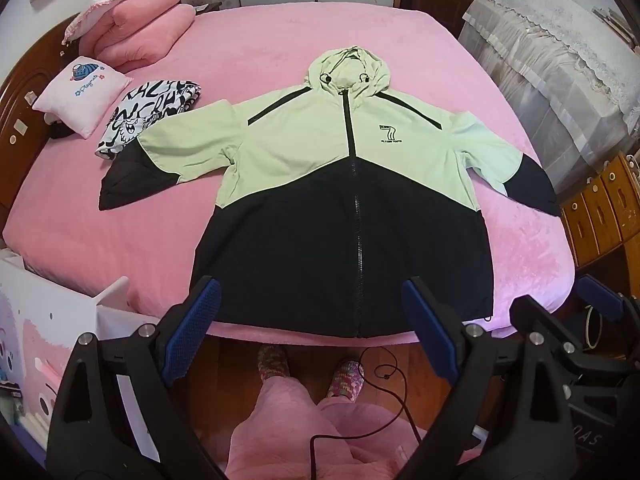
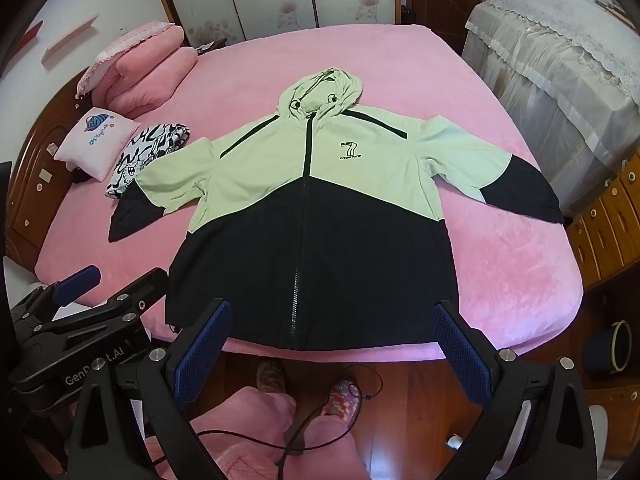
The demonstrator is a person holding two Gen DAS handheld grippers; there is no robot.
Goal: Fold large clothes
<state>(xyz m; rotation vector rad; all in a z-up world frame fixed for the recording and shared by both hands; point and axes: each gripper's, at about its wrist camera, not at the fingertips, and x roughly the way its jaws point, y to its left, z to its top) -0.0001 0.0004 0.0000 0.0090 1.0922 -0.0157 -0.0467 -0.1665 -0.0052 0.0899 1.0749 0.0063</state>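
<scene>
Pale green and black zip-front hooded jacket (image 1: 344, 200), spread flat and front-up at frame centre on the pink plush bed cover (image 1: 280, 40), sleeves outstretched. Right-hand cuff cut off at the bed edge. Chest print: "7"; smaller lettering unclear. Left gripper (image 1: 312, 332) and right gripper (image 2: 332, 356): jaws wide apart, empty.

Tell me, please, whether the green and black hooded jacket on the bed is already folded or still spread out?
Spread out. The jacket lies flat, front up and zipped, both sleeves extended sideways, hood at the top; no part is folded over.
</scene>
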